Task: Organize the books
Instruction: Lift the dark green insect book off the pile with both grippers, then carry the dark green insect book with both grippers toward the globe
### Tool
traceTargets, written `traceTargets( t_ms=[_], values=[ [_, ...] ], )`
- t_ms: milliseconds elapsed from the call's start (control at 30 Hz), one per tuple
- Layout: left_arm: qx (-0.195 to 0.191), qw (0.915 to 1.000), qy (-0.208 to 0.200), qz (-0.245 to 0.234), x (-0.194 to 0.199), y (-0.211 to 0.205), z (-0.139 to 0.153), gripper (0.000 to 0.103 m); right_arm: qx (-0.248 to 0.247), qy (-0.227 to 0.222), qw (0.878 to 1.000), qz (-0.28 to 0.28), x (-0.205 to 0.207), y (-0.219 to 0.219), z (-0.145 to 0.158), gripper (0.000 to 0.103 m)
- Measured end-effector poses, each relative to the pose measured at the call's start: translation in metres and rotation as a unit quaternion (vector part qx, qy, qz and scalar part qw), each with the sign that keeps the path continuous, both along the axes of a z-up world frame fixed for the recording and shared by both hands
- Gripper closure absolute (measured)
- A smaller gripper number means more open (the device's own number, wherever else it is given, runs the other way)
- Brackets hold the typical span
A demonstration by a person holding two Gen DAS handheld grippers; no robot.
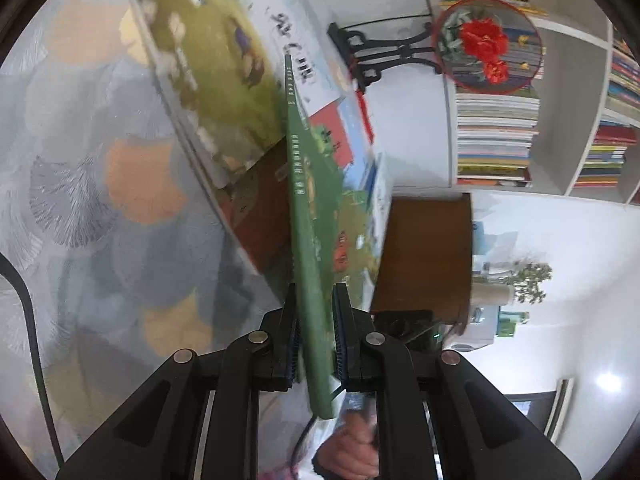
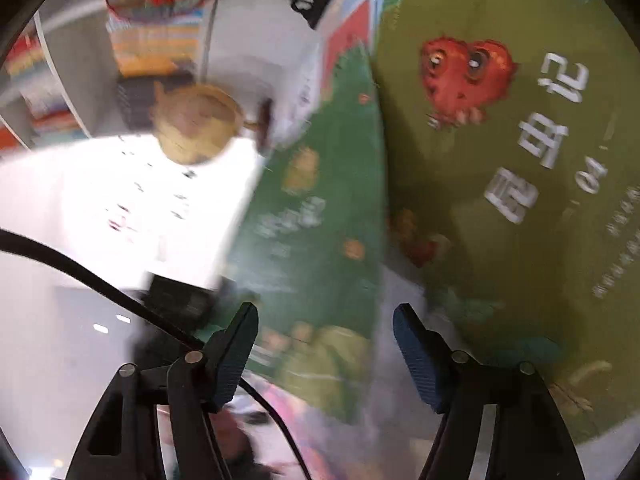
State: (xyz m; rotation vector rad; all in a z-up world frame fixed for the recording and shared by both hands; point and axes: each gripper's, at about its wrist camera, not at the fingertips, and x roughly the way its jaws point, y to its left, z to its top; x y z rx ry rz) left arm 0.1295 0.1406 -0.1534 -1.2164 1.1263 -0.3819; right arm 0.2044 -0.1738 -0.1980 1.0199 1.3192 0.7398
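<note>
My left gripper [image 1: 316, 292] is shut on a thin green book [image 1: 310, 240], seen edge-on and standing up from the table. Behind it, an olive-covered book [image 1: 208, 76] and a white book with a red house [image 1: 320, 80] lean at a slant. In the right wrist view, my right gripper [image 2: 326, 312] is open. The green book [image 2: 320, 208] shows in the gap between its blue pads [image 2: 416, 352], and neither pad touches it. To the right of that gap is the olive book [image 2: 500, 160], with a red heart-shaped creature and white lettering.
A patterned tablecloth [image 1: 100, 200] covers the table, with a black cable [image 1: 24, 300] across it. A brown wooden box [image 1: 424, 252] stands right of the books. White shelves hold stacked books [image 1: 496, 136] and a round fan with red flowers [image 1: 486, 46]. A person's hand [image 1: 352, 448] shows below.
</note>
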Motion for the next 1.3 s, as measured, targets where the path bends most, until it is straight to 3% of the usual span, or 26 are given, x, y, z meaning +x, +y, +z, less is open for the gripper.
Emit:
traceTargets(
  t_ms=[67, 100, 133, 233, 300, 367, 533, 667, 833, 933, 1133, 1300],
  values=[
    [-0.009, 0.9999, 0.007, 0.005, -0.001, 0.001, -0.004, 0.093, -0.006, -0.010, 1.000, -0.005, 0.004, 0.003, 0.004, 0.052],
    [-0.006, 0.9999, 0.008, 0.008, -0.001, 0.002, -0.005, 0.093, -0.025, -0.024, 0.999, 0.002, 0.005, 0.006, 0.009, 0.061],
    [0.009, 0.9999, 0.007, 0.008, -0.001, 0.003, -0.003, 0.093, -0.050, -0.041, 0.998, 0.011, 0.005, 0.009, 0.014, 0.070],
    [0.098, 0.9950, 0.005, -0.015, 0.001, -0.004, 0.009, 0.093, -0.127, -0.095, 0.986, 0.043, 0.001, 0.024, 0.032, 0.073],
    [0.143, 0.9892, 0.001, -0.031, 0.001, -0.010, 0.015, 0.093, -0.198, -0.150, 0.966, 0.072, -0.006, 0.039, 0.046, 0.073],
    [0.209, 0.9765, -0.013, -0.052, -0.001, -0.020, 0.026, 0.093, -0.267, -0.205, 0.936, 0.102, -0.017, 0.058, 0.059, 0.073],
    [0.286, 0.9536, -0.049, -0.080, -0.014, -0.030, 0.047, 0.093, -0.344, -0.277, 0.884, 0.153, -0.040, 0.087, 0.074, 0.073],
    [0.297, 0.9481, -0.072, -0.088, -0.030, -0.021, 0.057, 0.093, -0.362, -0.308, 0.863, 0.170, -0.058, 0.099, 0.082, 0.073],
    [0.283, 0.9508, -0.093, -0.084, -0.049, -0.003, 0.066, 0.093, -0.365, -0.330, 0.855, 0.164, -0.070, 0.117, 0.095, 0.073],
    [0.276, 0.9521, -0.104, -0.081, -0.055, 0.012, 0.073, 0.092, -0.380, -0.347, 0.842, 0.163, -0.080, 0.136, 0.106, 0.073],
    [0.267, 0.9524, -0.135, -0.062, -0.064, 0.067, 0.097, 0.092, -0.394, -0.368, 0.828, 0.155, -0.088, 0.194, 0.138, 0.073],
    [0.273, 0.9494, -0.153, -0.029, -0.070, 0.135, 0.117, 0.092, -0.386, -0.387, 0.824, 0.153, -0.082, 0.272, 0.164, 0.073]
  ],
)
